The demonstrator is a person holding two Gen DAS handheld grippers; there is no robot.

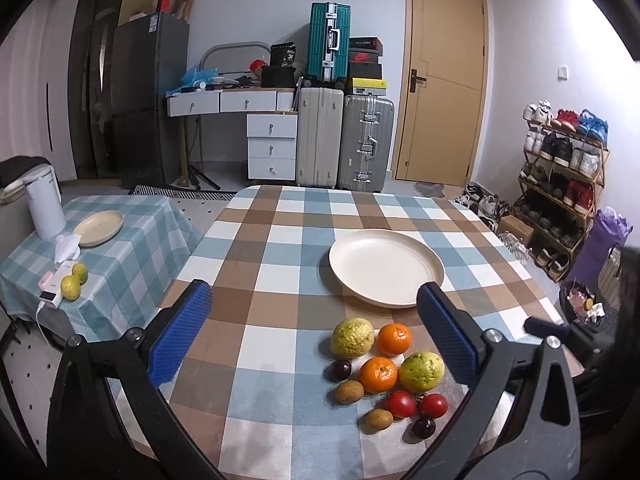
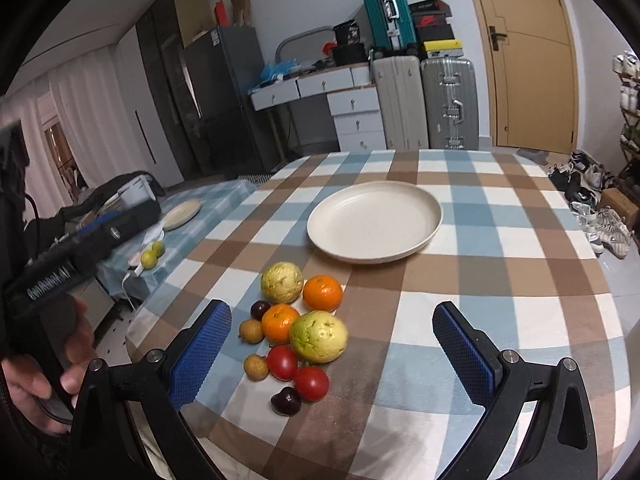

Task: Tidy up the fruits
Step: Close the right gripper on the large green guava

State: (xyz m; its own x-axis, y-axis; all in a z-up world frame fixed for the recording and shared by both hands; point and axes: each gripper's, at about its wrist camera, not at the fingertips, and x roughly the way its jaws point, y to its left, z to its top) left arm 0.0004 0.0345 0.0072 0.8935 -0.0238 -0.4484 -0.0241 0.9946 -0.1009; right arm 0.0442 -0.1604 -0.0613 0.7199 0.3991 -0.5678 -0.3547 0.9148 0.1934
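Fruits (image 2: 298,328) beside empty plate (image 2: 375,221)

wooden door (image 1: 442,76), stacked suitcases (image 1: 344,136), shoe rack (image 1: 560,184)

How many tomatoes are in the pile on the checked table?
2. One tomato touches the near guava; the other tomato sits just nearer the camera, beside a dark plum. None appear hidden.

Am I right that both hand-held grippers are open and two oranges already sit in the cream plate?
Not quite. Both the left hand-held gripper and right hand-held gripper are open, but the cream plate holds nothing. The right wrist view shows the two oranges on the checked tablecloth, among the other fruit.
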